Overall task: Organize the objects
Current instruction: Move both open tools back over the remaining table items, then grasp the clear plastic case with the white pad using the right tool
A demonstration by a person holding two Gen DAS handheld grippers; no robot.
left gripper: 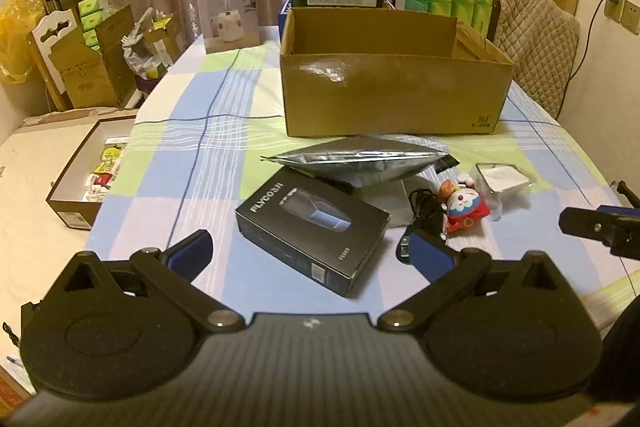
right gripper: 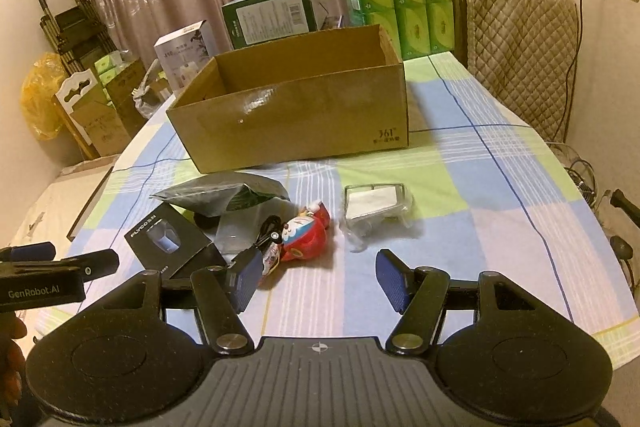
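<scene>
Left claw (left gripper: pixel 310 251) spread wide above black box (left gripper: pixel 312 231), right claw (right gripper: pixel 316 279) spread, both holding nothing

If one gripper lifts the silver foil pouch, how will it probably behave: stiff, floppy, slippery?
The silver foil pouch looks puffed in its middle with flat sealed edges, so it would probably sag or bend if lifted by an edge. Its glossy surface suggests it may slip between the jaws. It partly rests on the black box, so lifting may nudge that.
</scene>
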